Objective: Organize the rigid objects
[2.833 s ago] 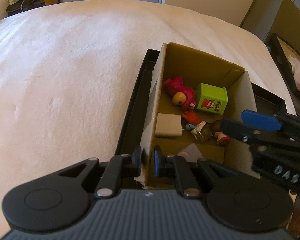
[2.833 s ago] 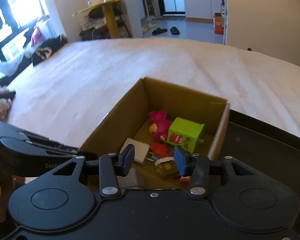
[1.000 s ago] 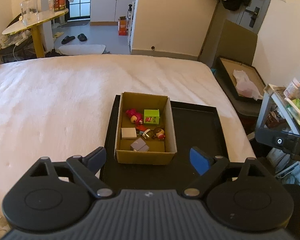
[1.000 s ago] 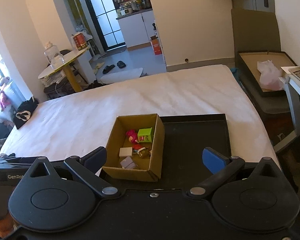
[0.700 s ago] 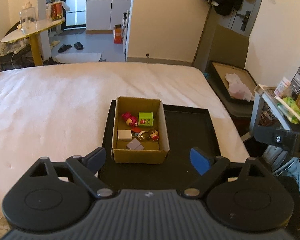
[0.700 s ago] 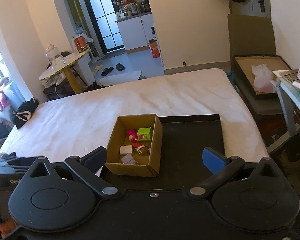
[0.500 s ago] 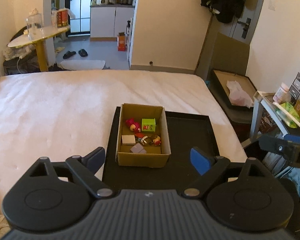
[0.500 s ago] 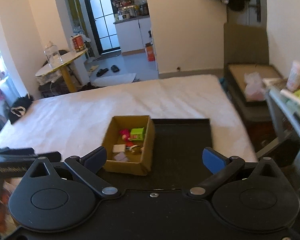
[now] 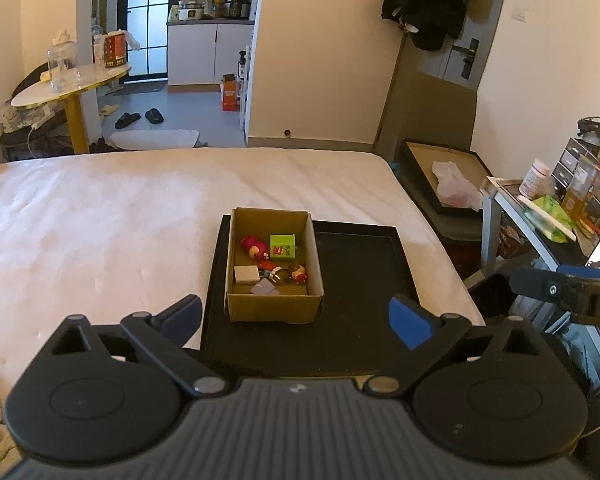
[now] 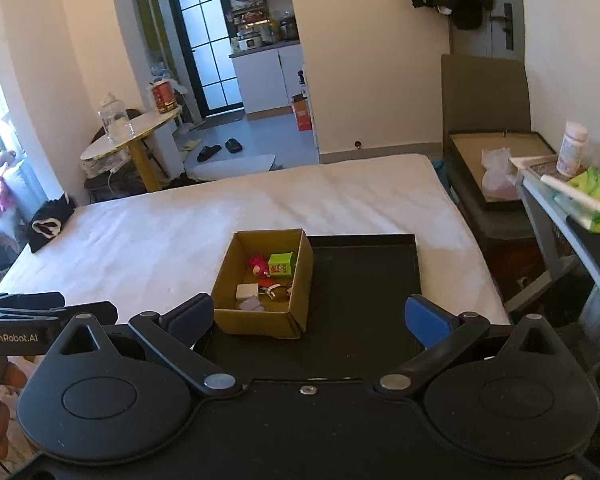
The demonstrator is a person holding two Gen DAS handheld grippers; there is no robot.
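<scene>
Ahead of both wide-open, empty tongs, left gripper (image 9: 296, 316) and right gripper (image 10: 308, 316): white bed (image 9: 100, 216), black tray (image 9: 360, 280), toy-filled cardboard box (image 9: 274, 306).

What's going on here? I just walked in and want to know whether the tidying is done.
A person holds the left hand-held gripper and the right hand-held gripper, both open, empty and held back from the bed. The small toys, including a green cube, lie in the cardboard box, which stands at the left of the black tray. It looks about finished.
</scene>
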